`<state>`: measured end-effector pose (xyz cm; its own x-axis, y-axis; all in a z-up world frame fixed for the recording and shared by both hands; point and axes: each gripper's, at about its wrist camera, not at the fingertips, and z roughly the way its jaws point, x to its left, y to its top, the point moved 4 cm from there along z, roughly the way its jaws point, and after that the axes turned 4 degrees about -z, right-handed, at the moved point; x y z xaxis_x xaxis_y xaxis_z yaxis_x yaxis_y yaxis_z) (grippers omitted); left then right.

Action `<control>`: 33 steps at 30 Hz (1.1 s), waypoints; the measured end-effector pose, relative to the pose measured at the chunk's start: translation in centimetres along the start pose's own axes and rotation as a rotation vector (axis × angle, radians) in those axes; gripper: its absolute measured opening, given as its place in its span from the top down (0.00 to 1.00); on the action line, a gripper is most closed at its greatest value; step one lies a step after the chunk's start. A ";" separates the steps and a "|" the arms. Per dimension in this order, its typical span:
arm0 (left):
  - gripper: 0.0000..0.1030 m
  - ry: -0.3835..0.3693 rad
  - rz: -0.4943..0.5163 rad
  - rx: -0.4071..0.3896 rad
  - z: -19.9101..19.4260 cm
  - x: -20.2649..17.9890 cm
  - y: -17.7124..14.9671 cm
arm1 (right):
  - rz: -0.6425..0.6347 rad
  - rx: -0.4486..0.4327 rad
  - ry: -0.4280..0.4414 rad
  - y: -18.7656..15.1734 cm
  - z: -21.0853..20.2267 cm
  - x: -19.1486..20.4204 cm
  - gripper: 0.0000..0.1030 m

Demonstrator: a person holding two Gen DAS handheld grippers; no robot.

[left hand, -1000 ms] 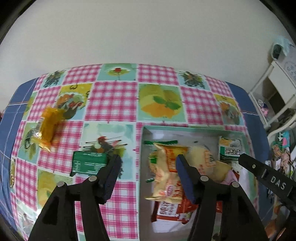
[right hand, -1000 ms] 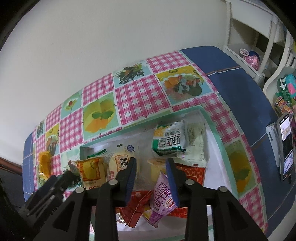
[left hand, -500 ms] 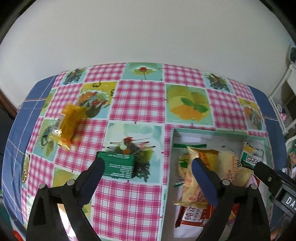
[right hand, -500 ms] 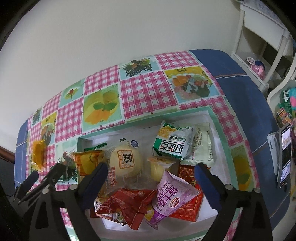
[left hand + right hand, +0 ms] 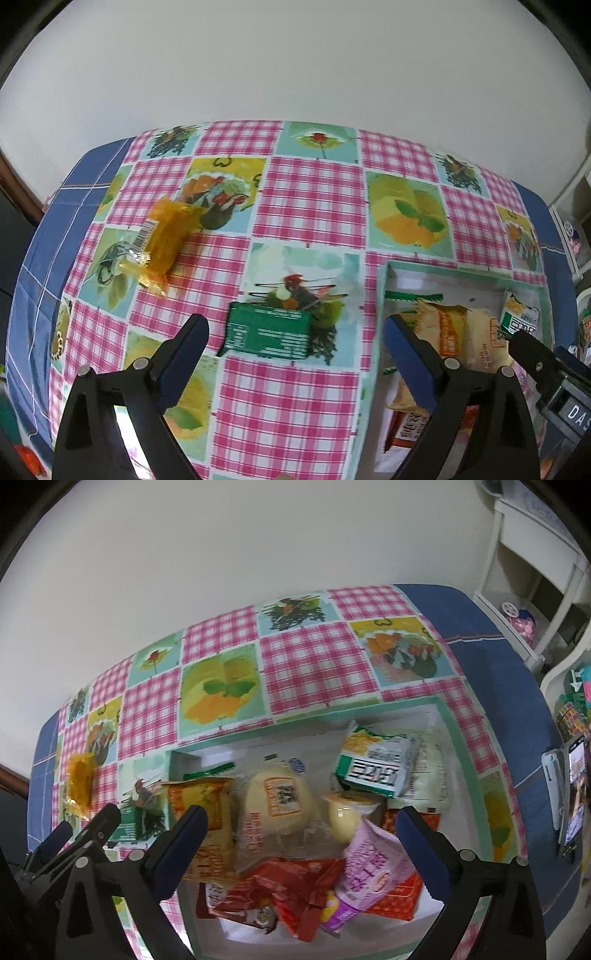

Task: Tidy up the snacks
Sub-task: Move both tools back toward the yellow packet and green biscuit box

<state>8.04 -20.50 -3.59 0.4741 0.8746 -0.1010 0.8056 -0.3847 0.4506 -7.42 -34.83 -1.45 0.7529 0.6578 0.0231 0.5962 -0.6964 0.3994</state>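
Observation:
A green snack packet [image 5: 267, 335] lies flat on the checked tablecloth, just ahead of my open, empty left gripper [image 5: 295, 350]. An orange snack packet [image 5: 162, 238] lies farther left; it also shows in the right wrist view [image 5: 79, 784]. A shallow box with a green rim [image 5: 463, 746] holds several snacks: a round yellow bun [image 5: 279, 801], a green-and-white packet [image 5: 375, 766], a jelly cup [image 5: 345, 814], a pink pouch [image 5: 369, 871] and red wrappers [image 5: 288, 890]. My right gripper [image 5: 299, 843] is open and empty above the box.
The table's blue cloth border [image 5: 491, 653] runs along the right. A phone [image 5: 574, 794] stands at the far right edge. White shelves [image 5: 532, 576] stand behind the table at the right. A plain wall backs the table.
Both grippers have opened wide. The left gripper has shifted left, away from the box, so the green packet now lies between its fingers' line. The right gripper has drawn back over the box.

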 end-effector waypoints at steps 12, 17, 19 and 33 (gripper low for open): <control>0.07 0.078 -0.075 -0.020 -0.4 6.6 1.6 | -0.074 0.005 0.034 -0.2 0.5 6.1 0.00; 0.07 0.121 -0.110 -0.025 -0.3 10.6 2.4 | -0.127 -0.006 0.107 -0.5 0.7 10.5 0.00; 0.07 0.118 -0.127 -0.014 0.0 12.0 2.5 | -0.157 -0.006 0.128 -0.8 1.0 12.3 0.00; 0.07 0.136 -0.028 0.026 4.6 15.6 6.0 | -0.285 0.084 0.171 -3.2 6.0 21.1 0.00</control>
<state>21.91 -10.48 -6.56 0.4005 0.9162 0.0085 0.8275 -0.3657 0.4261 8.23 -20.50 -7.73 0.4989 0.8632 0.0776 0.8023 -0.4938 0.3353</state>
